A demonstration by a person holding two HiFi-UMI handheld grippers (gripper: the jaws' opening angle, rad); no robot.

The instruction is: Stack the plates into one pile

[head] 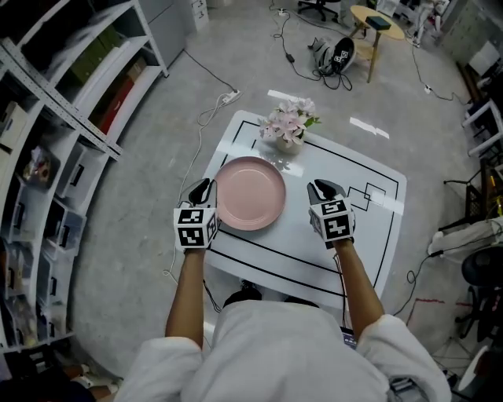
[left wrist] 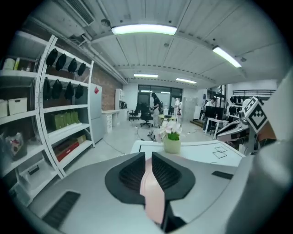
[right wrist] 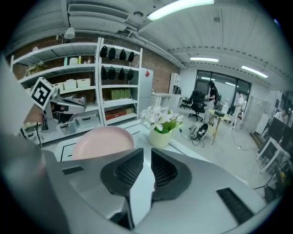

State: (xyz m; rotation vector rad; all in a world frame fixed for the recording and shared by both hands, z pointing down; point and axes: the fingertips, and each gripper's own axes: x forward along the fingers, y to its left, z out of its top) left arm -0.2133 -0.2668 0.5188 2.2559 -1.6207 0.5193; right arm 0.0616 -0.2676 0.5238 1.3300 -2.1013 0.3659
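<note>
A pink plate (head: 250,193) lies on the white table (head: 369,235); whether others lie under it I cannot tell. My left gripper (head: 206,187) is at the plate's left rim. In the left gripper view that rim (left wrist: 153,192) fills the gap between the dark pads, so the left gripper (left wrist: 148,157) is shut on it. My right gripper (head: 318,188) hovers to the right of the plate, clear of it. In the right gripper view the right gripper (right wrist: 147,157) has its jaws a narrow gap apart, with only bare table showing between them, and the plate (right wrist: 103,139) lies to its left.
A small vase of pale flowers (head: 287,126) stands just behind the plate. Black lines are marked on the tabletop. Metal shelving (head: 55,118) runs along the left, cables trail across the floor, and a round stool (head: 376,23) stands far back right.
</note>
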